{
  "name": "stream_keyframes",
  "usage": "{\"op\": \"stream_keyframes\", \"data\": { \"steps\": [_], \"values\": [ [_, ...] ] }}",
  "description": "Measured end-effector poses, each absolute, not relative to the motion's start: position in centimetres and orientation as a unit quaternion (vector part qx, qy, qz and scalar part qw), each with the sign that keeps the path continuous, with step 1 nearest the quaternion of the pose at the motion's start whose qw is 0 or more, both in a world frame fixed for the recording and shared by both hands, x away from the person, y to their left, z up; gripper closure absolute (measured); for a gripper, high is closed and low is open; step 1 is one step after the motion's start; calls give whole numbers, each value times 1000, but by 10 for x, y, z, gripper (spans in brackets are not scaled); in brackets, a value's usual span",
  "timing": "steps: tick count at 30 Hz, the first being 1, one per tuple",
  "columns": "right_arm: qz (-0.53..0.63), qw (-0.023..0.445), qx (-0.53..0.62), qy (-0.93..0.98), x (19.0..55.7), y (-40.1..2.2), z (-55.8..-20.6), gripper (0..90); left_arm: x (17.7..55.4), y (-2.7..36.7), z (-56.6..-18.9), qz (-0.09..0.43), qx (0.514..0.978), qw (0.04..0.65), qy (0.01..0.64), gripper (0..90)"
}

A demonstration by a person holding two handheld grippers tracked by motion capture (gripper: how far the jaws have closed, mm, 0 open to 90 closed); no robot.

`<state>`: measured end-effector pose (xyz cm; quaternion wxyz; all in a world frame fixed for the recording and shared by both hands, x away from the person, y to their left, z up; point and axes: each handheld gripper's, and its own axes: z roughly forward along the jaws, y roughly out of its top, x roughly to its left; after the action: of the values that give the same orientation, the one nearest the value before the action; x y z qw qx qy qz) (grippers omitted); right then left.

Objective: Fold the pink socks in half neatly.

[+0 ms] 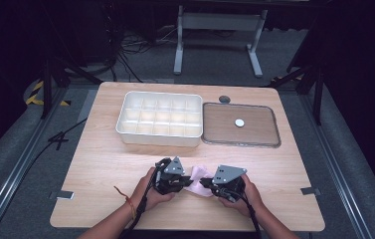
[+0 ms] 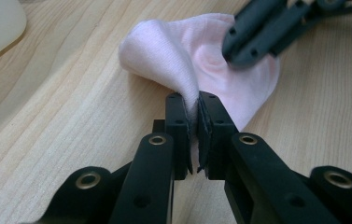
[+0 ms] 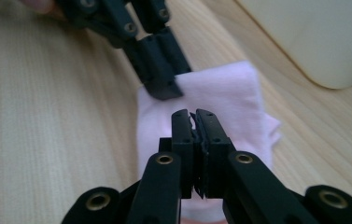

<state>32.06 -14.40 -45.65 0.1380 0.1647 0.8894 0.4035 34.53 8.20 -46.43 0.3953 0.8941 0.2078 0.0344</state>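
Two grippers pinch one pale pink cloth (image 1: 195,180) at the near edge of the wooden table (image 1: 100,154): my left gripper (image 2: 197,100) is clenched on a raised fold, my right gripper (image 3: 193,116) clamped on the opposite edge. I judge the thin, soft knit could slide out of either narrow bite if I pull apart too hard, or bunch unevenly. A white compartment tray (image 1: 159,119) sits well beyond.

Black hand-held gripper (image 1: 191,180), brass screws
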Motion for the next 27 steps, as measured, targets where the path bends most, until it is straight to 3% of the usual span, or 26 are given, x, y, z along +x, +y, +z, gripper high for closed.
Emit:
{"op": "stream_keyframes", "data": {
  "steps": [11,19,27],
  "values": [
    [379,121,146,906,319,-126,-470,875,346,84,-465,32,896,391,210,834],
    [403,170,188,880,334,-145,-455,888,345,85,-463,33,897,389,209,834],
    [394,162,203,882,348,-138,-464,890,344,84,-460,34,895,393,208,833]
  ]
}}
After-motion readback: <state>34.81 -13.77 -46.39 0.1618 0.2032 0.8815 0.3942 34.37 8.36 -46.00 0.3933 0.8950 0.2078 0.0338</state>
